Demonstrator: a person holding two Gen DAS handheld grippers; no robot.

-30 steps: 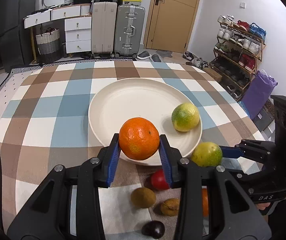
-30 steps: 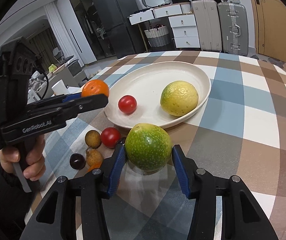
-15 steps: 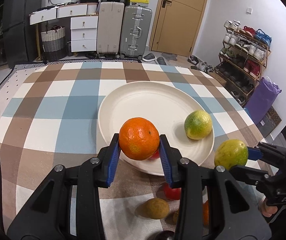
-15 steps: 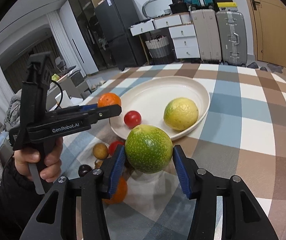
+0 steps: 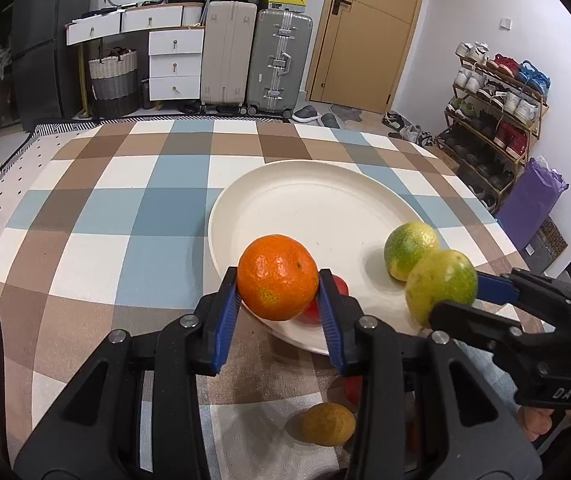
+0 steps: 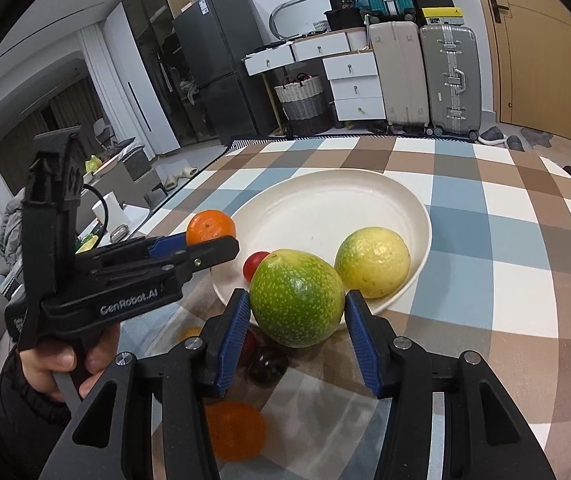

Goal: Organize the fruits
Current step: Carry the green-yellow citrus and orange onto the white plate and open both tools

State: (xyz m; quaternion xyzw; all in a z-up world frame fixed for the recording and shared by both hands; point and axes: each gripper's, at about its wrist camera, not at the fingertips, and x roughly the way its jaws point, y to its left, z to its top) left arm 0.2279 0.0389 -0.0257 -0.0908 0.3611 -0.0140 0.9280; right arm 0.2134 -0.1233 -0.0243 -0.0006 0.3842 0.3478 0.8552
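Orange mandarin (image 5: pixel 277 277); speckled green citrus (image 6: pixel 296 298); cream plate (image 5: pixel 317 188); blue-brown-white checked tablecloth (image 5: pixel 125 208)

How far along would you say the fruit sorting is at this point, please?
Partway. Done: a yellow-green citrus fruit and a cherry tomato lie on the cream plate. In hand: the left gripper holds an orange, the right gripper a green citrus fruit, both near the plate's edge. Left: several small fruits on the checked tablecloth, including a small brown fruit.

Orange (image 5: pixel 278 277): round, clamped between blue pads, raised over the plate's near rim.
Green fruit (image 6: pixel 297 298): speckled, gripped, raised by the rim.
Plate (image 6: pixel 325 200): cream, held a yellow-green citrus (image 6: pixel 372 262) and small red tomato (image 6: pixel 255 263).
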